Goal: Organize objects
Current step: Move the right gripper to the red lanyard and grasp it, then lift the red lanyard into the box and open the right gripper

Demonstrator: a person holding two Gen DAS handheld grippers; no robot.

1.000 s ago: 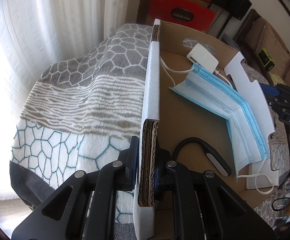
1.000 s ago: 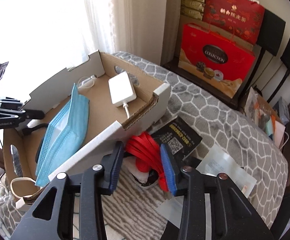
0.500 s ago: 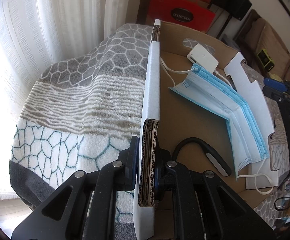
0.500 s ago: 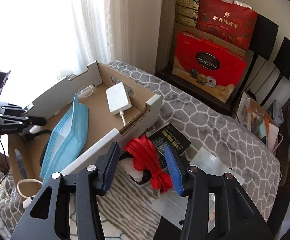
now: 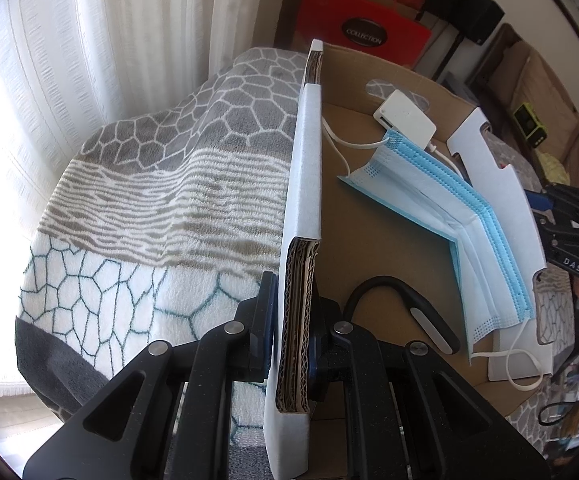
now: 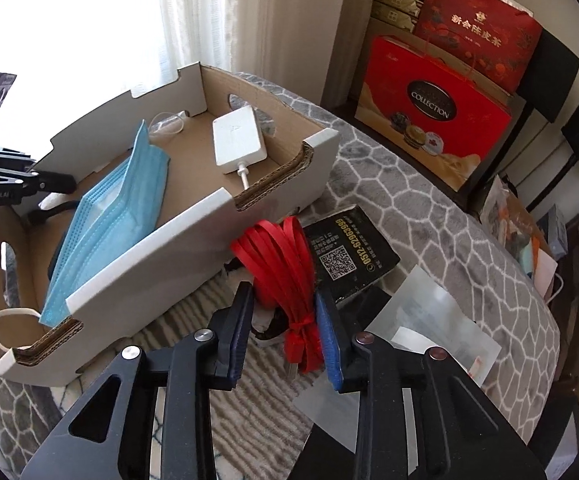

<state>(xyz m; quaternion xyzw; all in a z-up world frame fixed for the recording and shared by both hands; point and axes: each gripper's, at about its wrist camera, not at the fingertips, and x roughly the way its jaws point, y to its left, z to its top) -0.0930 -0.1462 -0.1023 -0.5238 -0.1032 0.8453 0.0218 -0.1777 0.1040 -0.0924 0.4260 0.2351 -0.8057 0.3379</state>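
A white cardboard box (image 6: 177,248) lies on a patterned blanket. It holds blue face masks (image 6: 117,208), a white charger (image 6: 239,144) and a black curved gadget (image 5: 413,308). My left gripper (image 5: 291,328) is shut on the box's side wall (image 5: 301,208). My right gripper (image 6: 285,328) is open and hangs just above a bundle of red strap (image 6: 285,264) beside the box. The masks (image 5: 469,232) and the charger (image 5: 405,116) also show in the left wrist view.
A black booklet with a QR code (image 6: 345,256) and clear plastic sleeves (image 6: 413,336) lie right of the red strap. Red gift bags (image 6: 437,108) stand against the wall behind. A curtain (image 5: 89,60) hangs at the left.
My right gripper has pulled back and up from the red strap, then come closer over it. The left gripper keeps its hold on the box wall.
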